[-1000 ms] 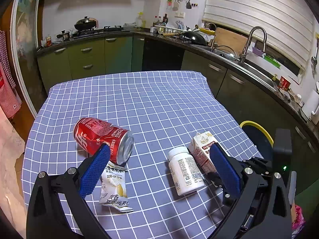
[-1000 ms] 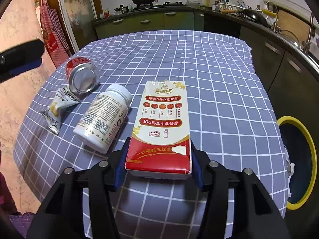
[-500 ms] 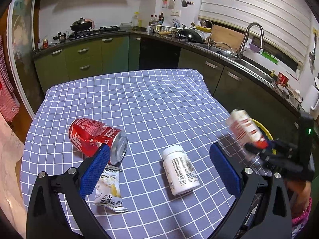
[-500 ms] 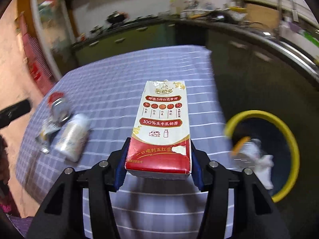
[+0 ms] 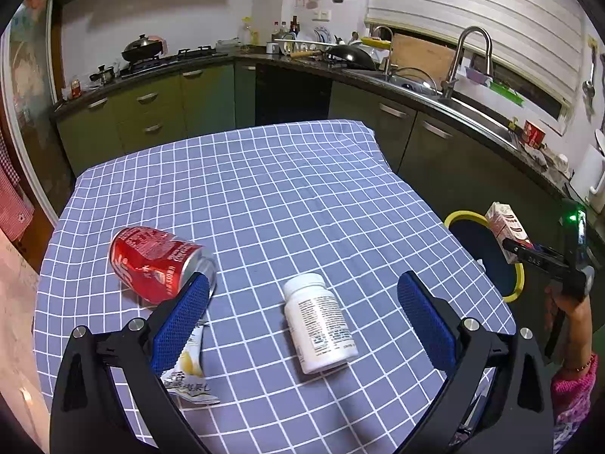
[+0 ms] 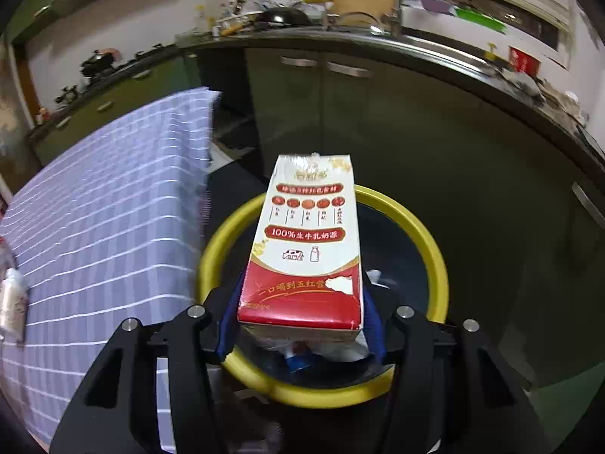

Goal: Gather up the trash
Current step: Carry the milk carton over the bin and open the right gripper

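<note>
Right tool clamps the red lower end of a milk carton between its blue pads, holding the carton directly above the open mouth of a yellow-rimmed bin; crumpled white scraps lie inside the bin. In the left wrist view the same carton appears at the right edge, beside the bin's rim and off the table, with the person's hand and a pink sleeve behind it. Left tool hangs over the near part of the table with its jaws spread wide and nothing between the pads. Three pieces of trash lie on the checked cloth: a red can on its side, touching or just behind the left pad; a snack wrapper partly hidden under that pad; and a white bottle on its side between the two fingers, apart from both. Kitchen cabinets, a stove and a sink line the walls behind.
</note>
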{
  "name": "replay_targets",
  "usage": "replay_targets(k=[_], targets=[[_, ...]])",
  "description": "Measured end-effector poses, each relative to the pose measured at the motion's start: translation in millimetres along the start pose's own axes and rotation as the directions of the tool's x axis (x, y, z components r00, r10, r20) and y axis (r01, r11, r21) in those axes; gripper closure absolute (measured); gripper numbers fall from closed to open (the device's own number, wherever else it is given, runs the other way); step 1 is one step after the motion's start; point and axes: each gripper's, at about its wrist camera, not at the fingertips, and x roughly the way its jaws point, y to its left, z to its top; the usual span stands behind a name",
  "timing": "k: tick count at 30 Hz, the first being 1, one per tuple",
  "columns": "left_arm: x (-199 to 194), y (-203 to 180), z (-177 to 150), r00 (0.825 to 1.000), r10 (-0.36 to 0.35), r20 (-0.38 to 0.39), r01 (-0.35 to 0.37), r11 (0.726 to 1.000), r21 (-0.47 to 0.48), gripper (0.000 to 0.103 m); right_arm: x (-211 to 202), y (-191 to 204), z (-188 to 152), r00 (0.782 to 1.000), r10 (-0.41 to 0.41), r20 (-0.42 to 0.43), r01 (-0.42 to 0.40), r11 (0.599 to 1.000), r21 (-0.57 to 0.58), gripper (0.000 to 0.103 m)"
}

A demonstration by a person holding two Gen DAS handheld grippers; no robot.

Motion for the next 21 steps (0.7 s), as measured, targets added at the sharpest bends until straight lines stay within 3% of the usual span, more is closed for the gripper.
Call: replay_targets(k=[2, 4, 12, 21], targets=[[2.4, -3.7, 0.3, 1.0, -0.002, -0.007, 0.002, 1.0, 0.004, 0.005, 10.2, -8.2, -0.6, 1.0, -0.017, -0.015, 0.017, 1.0, 0.014, 0.049], [5.3, -7.2, 0.0, 1.0, -0.002, -0.014, 0.002, 1.0, 0.011, 0.005, 15.3, -14.1, -1.9, 0.999, -0.036, -0.007, 0.036, 0.999, 0.041, 0.037], [25.9, -17.0, -8.2, 0.998, 0.001, -0.066, 0.0, 1.0, 0.011, 0.005, 1.6, -2.8, 1.3, 0.999, 0.023, 0.035, -0.024, 0.999, 0.032, 0.036], [69.6, -26.2, -23.1, 0.985, 0.054, -0.161, -0.054, 0.999, 0.004, 0.005, -0.7, 17.3, 0.5, 0.994, 0.101, 0.039, -0.101, 0.995, 0.001, 0.036]])
